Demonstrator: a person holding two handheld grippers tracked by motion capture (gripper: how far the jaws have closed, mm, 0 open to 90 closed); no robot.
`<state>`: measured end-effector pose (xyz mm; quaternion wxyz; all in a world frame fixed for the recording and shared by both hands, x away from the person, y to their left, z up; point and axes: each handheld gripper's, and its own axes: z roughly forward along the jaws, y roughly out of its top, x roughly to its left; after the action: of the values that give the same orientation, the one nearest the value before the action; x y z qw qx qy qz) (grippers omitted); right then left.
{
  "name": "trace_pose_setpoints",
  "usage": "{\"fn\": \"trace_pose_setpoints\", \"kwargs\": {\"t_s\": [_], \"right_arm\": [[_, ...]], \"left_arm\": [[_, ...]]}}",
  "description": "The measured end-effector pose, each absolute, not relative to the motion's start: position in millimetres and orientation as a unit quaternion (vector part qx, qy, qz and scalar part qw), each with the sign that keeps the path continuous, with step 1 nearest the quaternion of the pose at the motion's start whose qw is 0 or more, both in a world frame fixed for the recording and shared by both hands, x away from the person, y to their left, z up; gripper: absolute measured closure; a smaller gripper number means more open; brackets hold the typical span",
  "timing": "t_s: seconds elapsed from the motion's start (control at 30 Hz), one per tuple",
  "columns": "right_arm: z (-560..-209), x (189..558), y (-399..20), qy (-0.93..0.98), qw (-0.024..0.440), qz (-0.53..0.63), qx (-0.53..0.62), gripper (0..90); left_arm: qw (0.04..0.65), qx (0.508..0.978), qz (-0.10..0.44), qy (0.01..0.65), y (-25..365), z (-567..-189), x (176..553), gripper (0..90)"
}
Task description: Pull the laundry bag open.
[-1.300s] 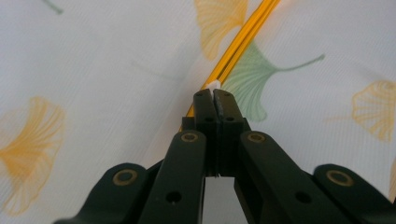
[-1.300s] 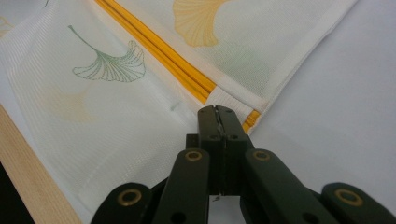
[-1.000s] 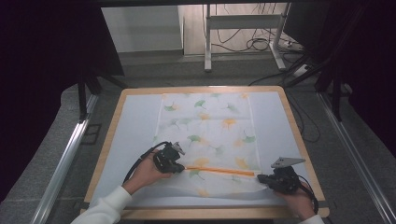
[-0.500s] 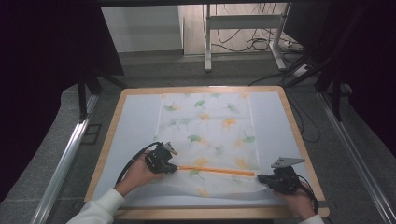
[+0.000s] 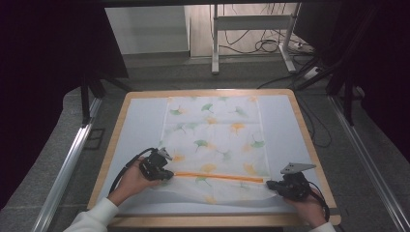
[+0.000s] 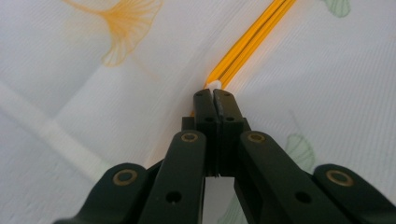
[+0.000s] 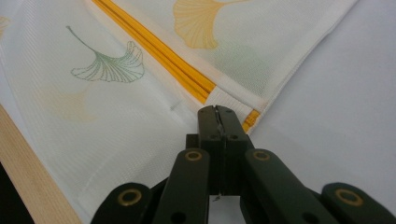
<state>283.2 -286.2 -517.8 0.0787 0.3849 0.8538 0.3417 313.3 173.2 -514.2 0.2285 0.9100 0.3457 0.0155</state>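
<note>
Both hand-held grippers clamped shut, left hand-held gripper (image 5: pixel 167 175) on the zipper pull (image 6: pixel 215 84), right hand-held gripper (image 5: pixel 269 184) pinning the mesh bag (image 5: pixel 212 140) corner (lower centre of frame): tug unevenly and you'll lose the pull or bunch the mesh.

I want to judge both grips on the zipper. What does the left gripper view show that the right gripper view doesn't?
Left gripper view: the left gripper shut on the white zipper pull at the end of the orange zipper.
Right gripper view: the right gripper shut on the mesh bag at its corner, plus the table's wooden edge.
Both: black jaws closed, orange zipper, ginkgo-leaf print.
</note>
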Motion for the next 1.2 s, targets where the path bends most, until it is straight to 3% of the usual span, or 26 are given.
{"fn": "trace_pose_setpoints", "kwargs": {"t_s": [1.2], "right_arm": [[-517.5, 283.2, -285.5, 0.856, 0.082, 0.339, 0.382, 89.3]], "left_arm": [[0.226, 0.900, 0.025, 0.372, 205.1, -515.9, 301.8, 90.0]]}}
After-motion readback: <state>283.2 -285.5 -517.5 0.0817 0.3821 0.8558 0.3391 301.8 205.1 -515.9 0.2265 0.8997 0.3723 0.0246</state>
